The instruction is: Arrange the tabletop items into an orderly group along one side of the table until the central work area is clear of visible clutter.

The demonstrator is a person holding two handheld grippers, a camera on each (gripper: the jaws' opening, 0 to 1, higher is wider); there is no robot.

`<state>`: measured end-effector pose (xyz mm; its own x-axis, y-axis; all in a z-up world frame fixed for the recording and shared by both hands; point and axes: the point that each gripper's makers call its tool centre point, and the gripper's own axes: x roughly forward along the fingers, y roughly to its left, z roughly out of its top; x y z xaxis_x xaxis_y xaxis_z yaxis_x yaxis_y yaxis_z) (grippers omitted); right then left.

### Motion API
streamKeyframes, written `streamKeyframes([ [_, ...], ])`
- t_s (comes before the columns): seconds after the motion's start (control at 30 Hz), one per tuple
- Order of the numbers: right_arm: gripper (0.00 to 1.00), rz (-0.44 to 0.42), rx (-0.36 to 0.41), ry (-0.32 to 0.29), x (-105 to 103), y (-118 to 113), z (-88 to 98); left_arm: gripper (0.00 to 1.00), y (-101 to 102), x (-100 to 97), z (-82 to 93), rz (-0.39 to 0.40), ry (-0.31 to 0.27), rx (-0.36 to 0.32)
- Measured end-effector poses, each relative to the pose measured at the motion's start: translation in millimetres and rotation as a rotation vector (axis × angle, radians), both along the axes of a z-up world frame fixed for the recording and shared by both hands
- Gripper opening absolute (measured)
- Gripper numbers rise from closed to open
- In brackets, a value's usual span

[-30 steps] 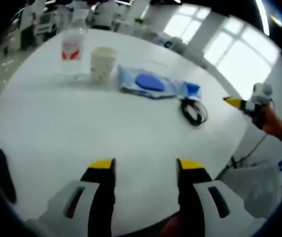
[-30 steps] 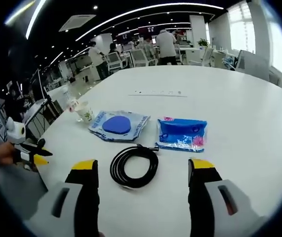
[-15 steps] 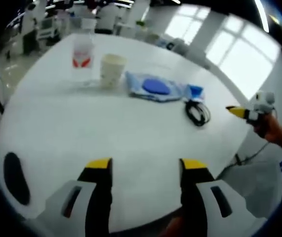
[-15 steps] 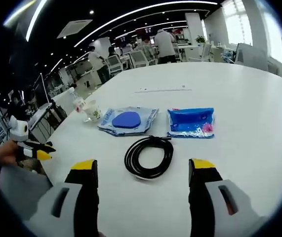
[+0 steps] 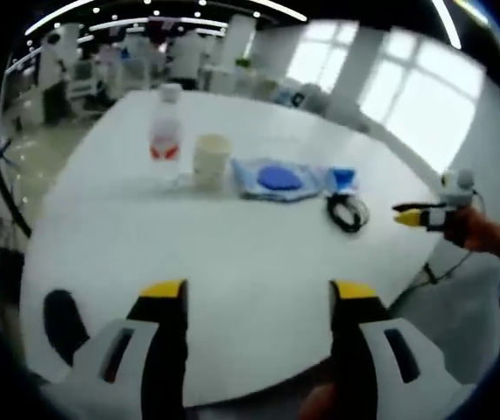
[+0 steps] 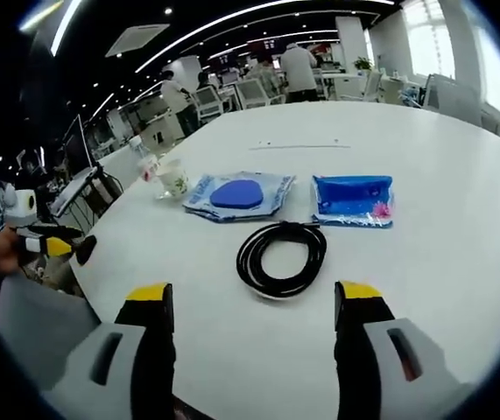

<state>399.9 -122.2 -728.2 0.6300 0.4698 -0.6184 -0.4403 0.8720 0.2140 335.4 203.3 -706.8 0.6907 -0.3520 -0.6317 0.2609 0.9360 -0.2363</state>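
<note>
On the round white table (image 6: 425,149) lie a black coiled cable (image 6: 282,258), a blue wet-wipes pack (image 6: 352,200) and a pale blue pouch with a dark blue oval (image 6: 237,194). A paper cup (image 6: 174,181) and a clear water bottle with a red label (image 6: 148,164) stand at the far left. In the left gripper view the bottle (image 5: 165,136), cup (image 5: 210,162), pouch (image 5: 277,178) and cable (image 5: 347,212) form a row. My right gripper (image 6: 257,293) is open, short of the cable. My left gripper (image 5: 256,289) is open over bare table. The right gripper (image 5: 425,214) shows at the table's edge.
A black mouse-like object (image 5: 58,313) lies on the table near my left gripper. The left gripper (image 6: 48,246), held by a hand, shows at the left of the right gripper view. Chairs, desks and people (image 6: 298,70) fill the room behind. Bright windows (image 5: 425,96) line one wall.
Both cameras pulled back from the table, so all items look smaller and farther. In the right gripper view the cable, pouch and wipes drifted rightward. Nothing on the table itself moved.
</note>
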Motion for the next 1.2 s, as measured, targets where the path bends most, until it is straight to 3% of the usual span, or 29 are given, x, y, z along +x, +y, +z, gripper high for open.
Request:
streamKeyframes([
  [0.2, 0.76, 0.048, -0.041, 0.020, -18.2, 8.6, -0.9, 0.68, -4.6, -1.8, 17.7, -0.168, -0.080, 0.163],
  [0.33, 0.75, 0.007, -0.026, 0.060, -34.7, 3.1, -3.2, 0.71, -14.2, -16.8, 5.5, -0.187, -0.052, 0.144],
  [0.37, 0.75, -0.023, -0.016, 0.063, -39.5, -0.3, -2.6, 0.73, -13.6, -21.9, -1.1, -0.233, -0.028, 0.192],
  [0.4, 0.75, -0.042, -0.009, 0.064, -42.4, -2.8, -1.8, 0.75, -10.8, -19.1, -1.0, -0.231, -0.037, 0.220],
  [0.53, 0.75, -0.071, -0.029, 0.065, -55.1, -6.9, -0.6, 0.75, -11.4, -10.7, 11.4, -0.204, -0.097, 0.224],
  [0.6, 0.75, -0.064, -0.073, 0.038, -52.7, -7.9, 4.5, 0.75, -7.7, -13.4, 11.7, -0.240, -0.127, 0.323],
  [0.7, 0.74, -0.087, -0.071, 0.001, -50.7, -9.2, 15.5, 0.76, -10.1, -14.3, 10.9, -0.287, -0.144, 0.413],
  [0.73, 0.74, -0.104, -0.068, -0.020, -49.8, -11.5, 18.4, 0.76, -16.5, -12.5, 15.0, -0.312, -0.181, 0.423],
  [0.83, 0.73, -0.123, -0.071, -0.006, -52.2, -17.8, 13.0, 0.73, -32.2, -14.1, 22.5, -0.371, -0.253, 0.408],
  [0.9, 0.73, -0.147, -0.046, 0.007, -52.5, -20.1, 11.3, 0.68, -40.8, -20.1, 23.1, -0.411, -0.261, 0.401],
  [0.97, 0.73, -0.156, -0.048, 0.004, -52.4, -21.3, 12.2, 0.69, -41.6, -19.0, 27.3, -0.433, -0.299, 0.457],
  [1.2, 0.74, -0.090, -0.137, -0.014, -53.5, -11.4, 10.5, 0.74, -40.7, -22.2, 23.9, -0.422, -0.255, 0.366],
])
